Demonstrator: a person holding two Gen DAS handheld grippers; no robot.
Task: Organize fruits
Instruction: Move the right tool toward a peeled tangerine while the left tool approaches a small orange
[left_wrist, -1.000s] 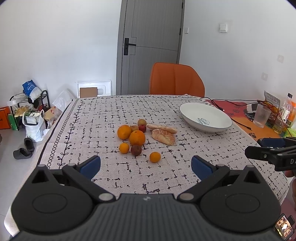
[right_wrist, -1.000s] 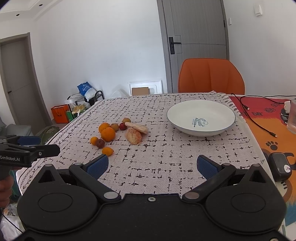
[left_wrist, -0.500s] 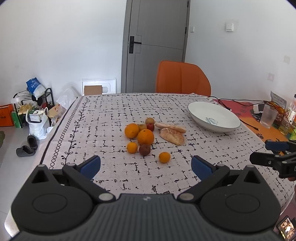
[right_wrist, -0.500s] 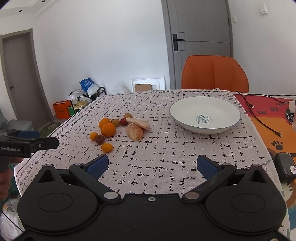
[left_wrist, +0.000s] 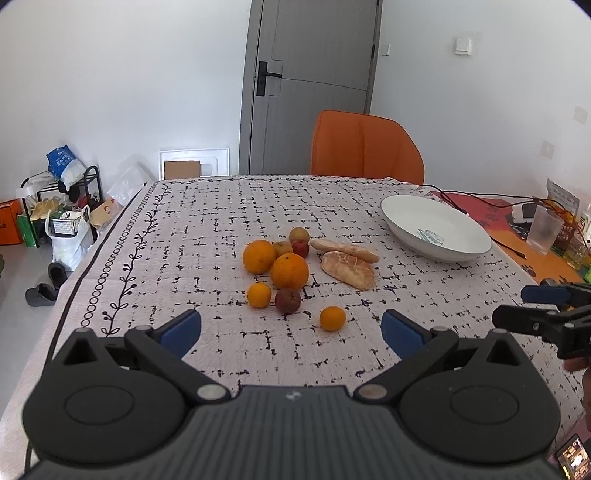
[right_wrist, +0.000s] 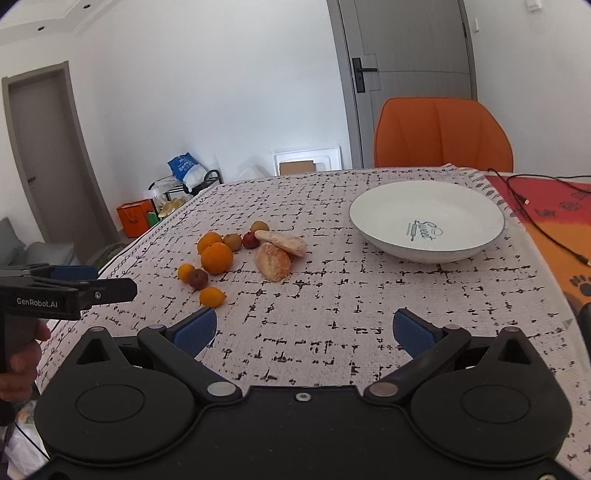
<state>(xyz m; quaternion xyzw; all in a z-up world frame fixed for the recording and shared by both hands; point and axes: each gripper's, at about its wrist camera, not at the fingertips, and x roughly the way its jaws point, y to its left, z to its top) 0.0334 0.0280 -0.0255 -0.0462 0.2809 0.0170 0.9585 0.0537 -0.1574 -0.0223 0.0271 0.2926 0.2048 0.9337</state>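
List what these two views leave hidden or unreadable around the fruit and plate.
- Yellow-green fruit: left wrist view, partly behind the oranges.
- Right hand-held gripper: left wrist view, cut by the frame edge.
- Plate print: left wrist view, too small; readable only in right wrist view.

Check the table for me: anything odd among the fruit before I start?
Yes: two bread pieces lie against the fruit pile, though they aren't fruit. The white bowl holds nothing. No spills or damage show.
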